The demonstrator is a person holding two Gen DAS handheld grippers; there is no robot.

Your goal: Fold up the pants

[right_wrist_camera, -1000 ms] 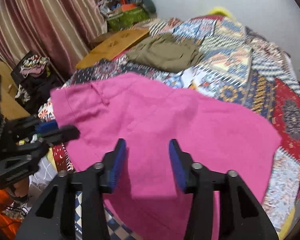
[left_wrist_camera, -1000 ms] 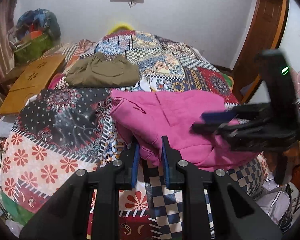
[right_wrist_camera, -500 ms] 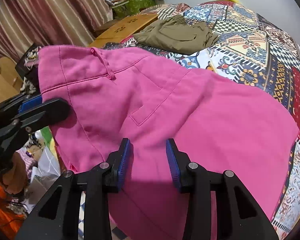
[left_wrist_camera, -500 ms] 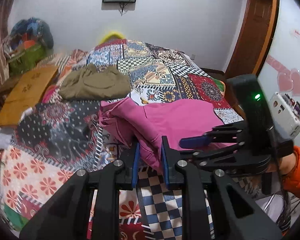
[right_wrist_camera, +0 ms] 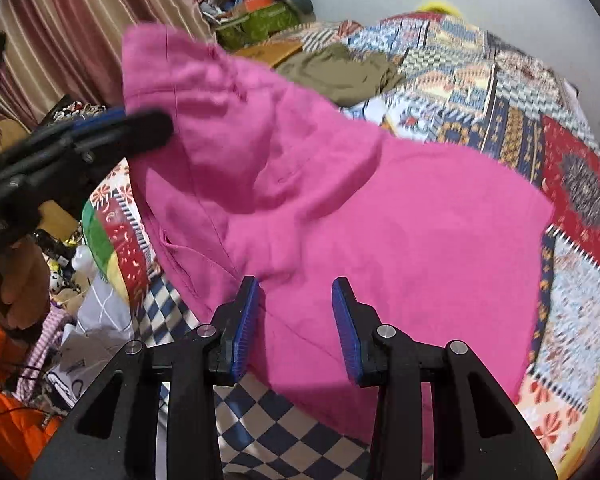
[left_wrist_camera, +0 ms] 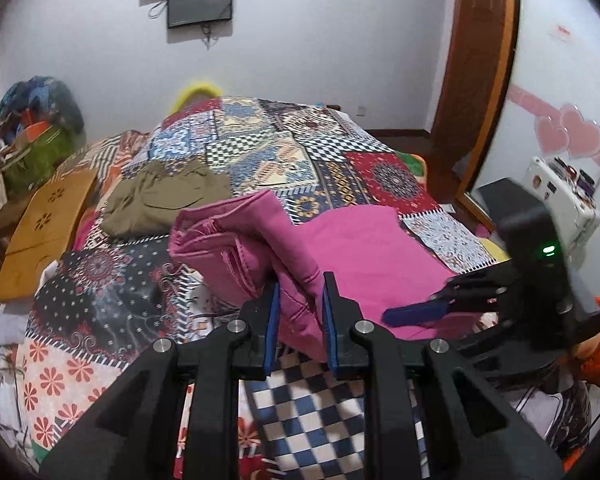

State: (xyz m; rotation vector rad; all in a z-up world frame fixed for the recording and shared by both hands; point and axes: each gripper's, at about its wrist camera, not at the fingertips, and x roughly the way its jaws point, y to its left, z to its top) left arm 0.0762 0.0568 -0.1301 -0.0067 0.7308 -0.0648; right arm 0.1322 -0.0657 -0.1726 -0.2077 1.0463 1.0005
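Nearest in the left wrist view, the left gripper (left_wrist_camera: 298,320) is clenched on a thick bunch of the pink pants (left_wrist_camera: 364,248), cloth pinched between its blue pads. All places here are given relative to those pants, which lie on a patchwork bedspread (left_wrist_camera: 100,304) close to the bed's near edge.

The end held by the left gripper is raised off the bedspread and curls over toward the far side, with several layers showing at its folded edge. From that raised end the pants run away to the right, so their long axis lies across the bed, left to right, and the rest of the cloth is flat.

The right gripper (right_wrist_camera: 296,320) sits just over the near edge of the flat part, to the right of the raised end. Its jaws stand partly apart. Pink cloth lies between and beneath them, but whether the pads press on it cannot be told.

The left hand is the nearer one to the lifted end, so carrying that end over the flat part probably falls to it.

Beyond the pants, farther up the bedspread, lies an olive garment (left_wrist_camera: 164,200), well apart from them. A wooden board (left_wrist_camera: 44,232) rests at the bed's left side.
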